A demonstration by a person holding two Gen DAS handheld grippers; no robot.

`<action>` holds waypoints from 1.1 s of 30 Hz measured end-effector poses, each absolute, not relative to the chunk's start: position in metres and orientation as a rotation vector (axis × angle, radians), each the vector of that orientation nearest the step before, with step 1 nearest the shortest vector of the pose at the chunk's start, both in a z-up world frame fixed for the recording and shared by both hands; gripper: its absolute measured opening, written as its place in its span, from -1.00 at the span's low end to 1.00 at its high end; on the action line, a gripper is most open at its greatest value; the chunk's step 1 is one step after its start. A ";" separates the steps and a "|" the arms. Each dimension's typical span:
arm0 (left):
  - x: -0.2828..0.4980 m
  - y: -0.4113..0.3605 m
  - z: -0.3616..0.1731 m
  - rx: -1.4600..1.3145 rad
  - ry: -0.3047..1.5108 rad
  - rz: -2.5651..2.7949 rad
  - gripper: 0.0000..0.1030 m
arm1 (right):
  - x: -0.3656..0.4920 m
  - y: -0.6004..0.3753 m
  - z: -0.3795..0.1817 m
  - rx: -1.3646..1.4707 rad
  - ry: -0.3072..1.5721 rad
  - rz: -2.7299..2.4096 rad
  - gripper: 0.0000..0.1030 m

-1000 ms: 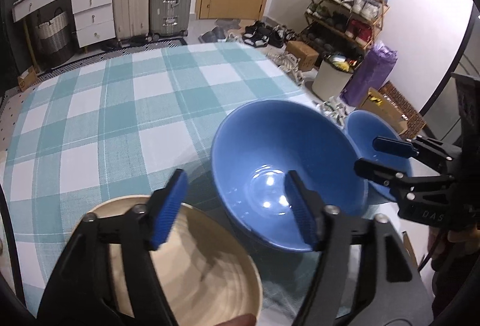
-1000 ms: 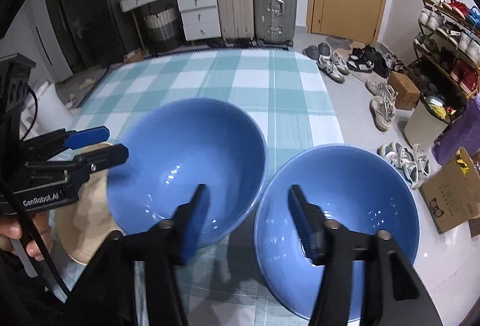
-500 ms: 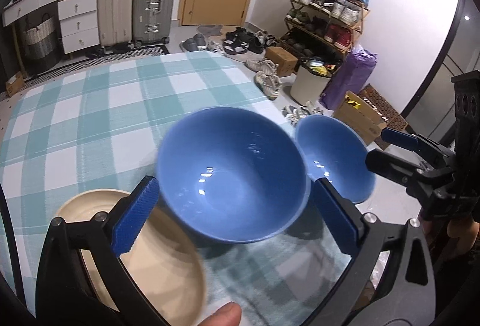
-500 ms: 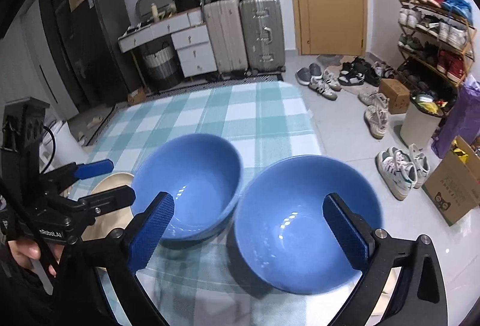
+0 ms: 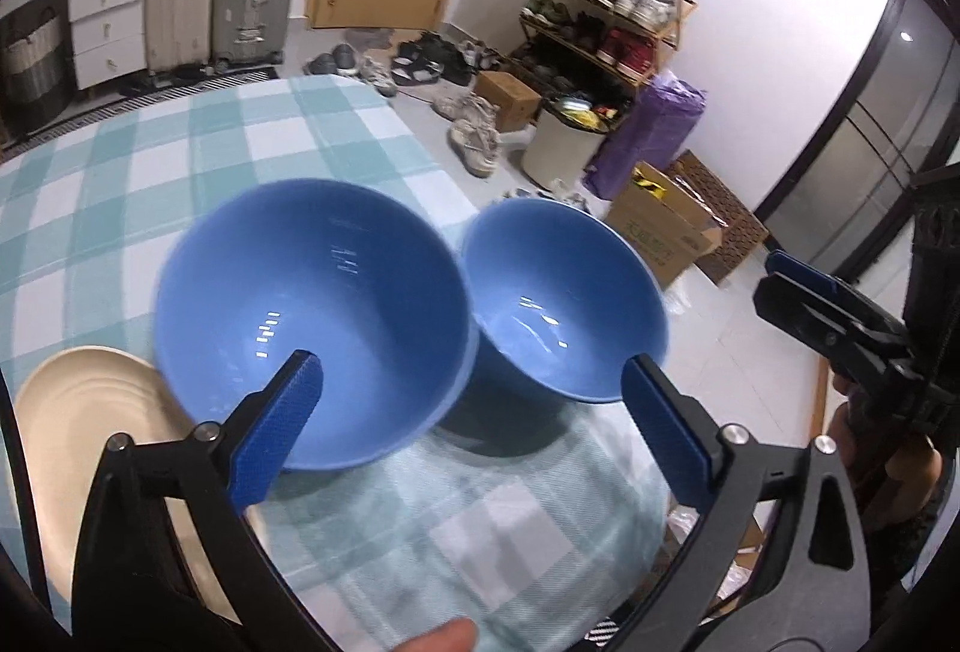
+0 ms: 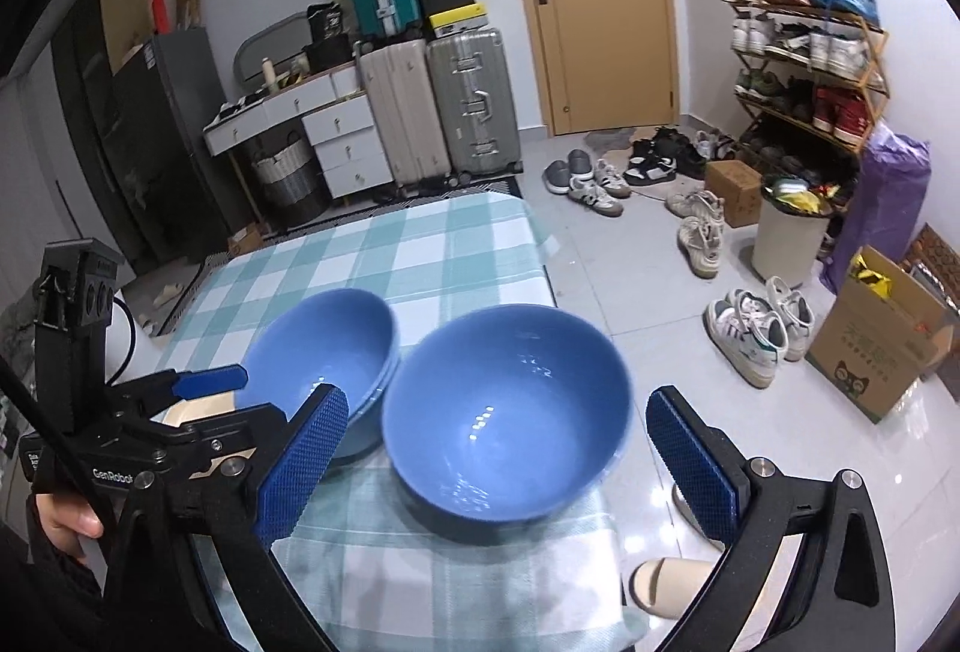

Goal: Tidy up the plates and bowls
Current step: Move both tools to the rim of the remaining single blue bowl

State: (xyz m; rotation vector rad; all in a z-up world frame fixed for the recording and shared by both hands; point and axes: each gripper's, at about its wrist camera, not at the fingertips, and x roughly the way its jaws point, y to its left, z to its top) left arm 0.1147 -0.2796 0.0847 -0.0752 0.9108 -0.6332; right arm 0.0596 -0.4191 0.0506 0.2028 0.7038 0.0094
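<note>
Two blue bowls stand side by side on the checked tablecloth (image 5: 180, 153). The left bowl (image 5: 312, 316) partly overlaps a beige plate (image 5: 78, 424); it also shows in the right wrist view (image 6: 327, 346). The right bowl (image 5: 561, 295) sits near the table's right edge, large in the right wrist view (image 6: 507, 412). My left gripper (image 5: 474, 430) is open and empty, just in front of the two bowls. My right gripper (image 6: 504, 466) is open and empty, its jaws either side of the right bowl's near rim, not touching it.
The table's right edge drops to a tiled floor with shoes (image 6: 756, 334), a cardboard box (image 6: 876, 340), a bin (image 6: 786, 232) and a shoe rack (image 6: 804, 69). Suitcases (image 6: 444, 105) and drawers (image 6: 342, 135) stand beyond the far end.
Both grippers opened wide and pulled back and up from the bowls. The two bowls stayed on the cloth, side by side.
</note>
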 end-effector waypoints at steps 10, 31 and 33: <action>0.093 -0.330 0.075 -0.026 0.961 -0.734 0.18 | 0.054 -0.456 0.028 0.272 0.728 -0.041 0.97; 0.128 -0.340 0.040 -0.103 1.073 -0.685 -0.04 | 0.092 -0.467 -0.015 0.307 0.811 -0.024 0.66; 0.131 -0.340 0.038 -0.103 1.076 -0.678 -0.10 | 0.097 -0.467 -0.022 0.309 0.826 -0.025 0.49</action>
